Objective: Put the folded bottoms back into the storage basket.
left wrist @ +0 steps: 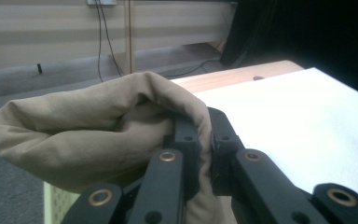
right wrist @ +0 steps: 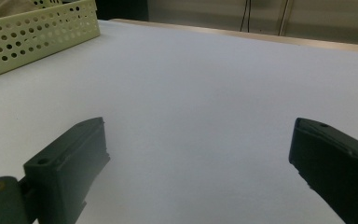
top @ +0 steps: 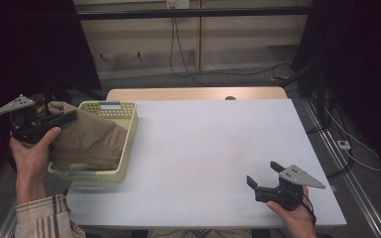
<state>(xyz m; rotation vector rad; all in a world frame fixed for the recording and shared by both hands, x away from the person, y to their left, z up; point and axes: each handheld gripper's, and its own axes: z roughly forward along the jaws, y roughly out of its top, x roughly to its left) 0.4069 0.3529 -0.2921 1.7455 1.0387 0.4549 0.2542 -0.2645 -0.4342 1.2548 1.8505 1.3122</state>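
The right gripper point(top: 263, 176) is resting with jaws spread on the bare white table point(top: 203, 148), nothing lying between them. Farther off, the left gripper point(top: 64, 119) is pinching the tan cloth point(top: 87, 141), which is spilling over the pale yellow basket point(top: 129, 131) at the table's left edge.

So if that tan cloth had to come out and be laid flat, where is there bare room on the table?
The white table is bare from the basket across to its right edge, and from its far edge to the right gripper at the near right corner. The crowded spot is the left edge, where the left gripper pinches the tan cloth over the basket.
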